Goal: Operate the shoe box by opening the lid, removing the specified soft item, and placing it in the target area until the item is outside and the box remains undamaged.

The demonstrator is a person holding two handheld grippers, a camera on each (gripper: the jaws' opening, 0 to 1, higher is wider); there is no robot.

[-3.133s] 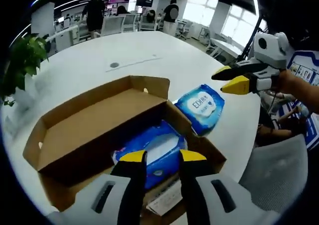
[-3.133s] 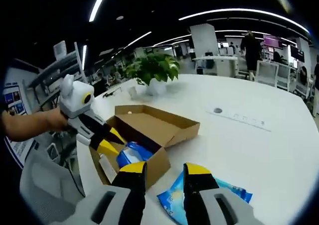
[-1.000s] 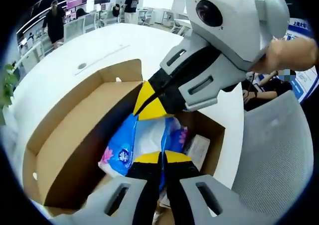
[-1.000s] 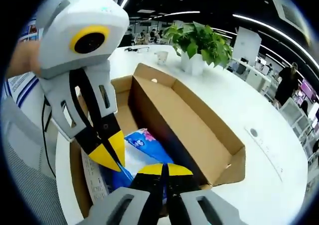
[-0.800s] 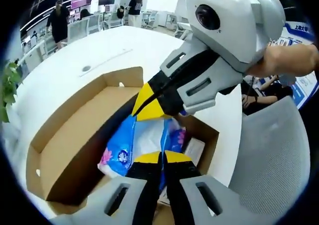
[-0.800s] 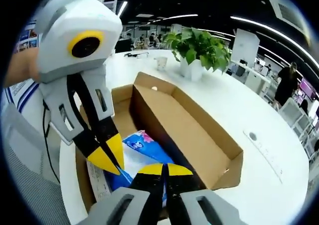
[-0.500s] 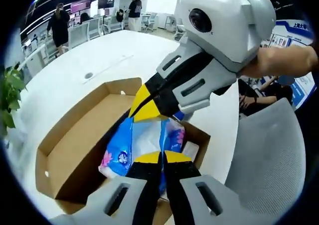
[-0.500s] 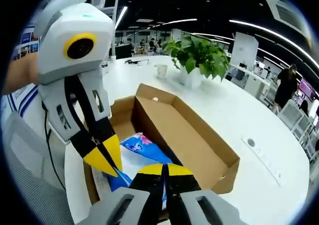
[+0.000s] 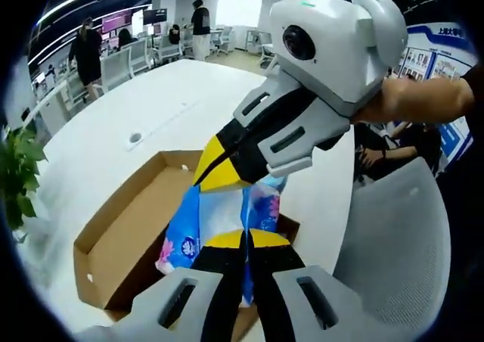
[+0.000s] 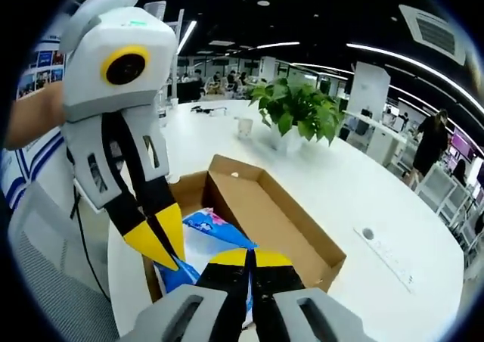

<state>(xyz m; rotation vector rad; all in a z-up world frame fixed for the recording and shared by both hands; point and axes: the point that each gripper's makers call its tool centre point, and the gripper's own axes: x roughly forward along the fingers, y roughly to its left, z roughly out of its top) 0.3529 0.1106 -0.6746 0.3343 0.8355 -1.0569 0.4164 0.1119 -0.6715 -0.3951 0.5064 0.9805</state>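
I see the white bench (image 9: 151, 92) carrying the open cardboard shoe box (image 10: 283, 228). Above the box hangs the blue tissue pack (image 9: 219, 217); my left gripper (image 9: 246, 240) and right gripper (image 10: 249, 257) both have jaws clamped on it.

Matt brown cardboard shoe box (image 9: 128, 236); glossy, crinkled plastic tissue pack (image 9: 219, 213) inside it; smooth white table (image 10: 355, 198) beneath the box

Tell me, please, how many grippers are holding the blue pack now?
2. The left gripper is shut on the near edge of the pack; the right gripper is shut on its other edge, above the open box.
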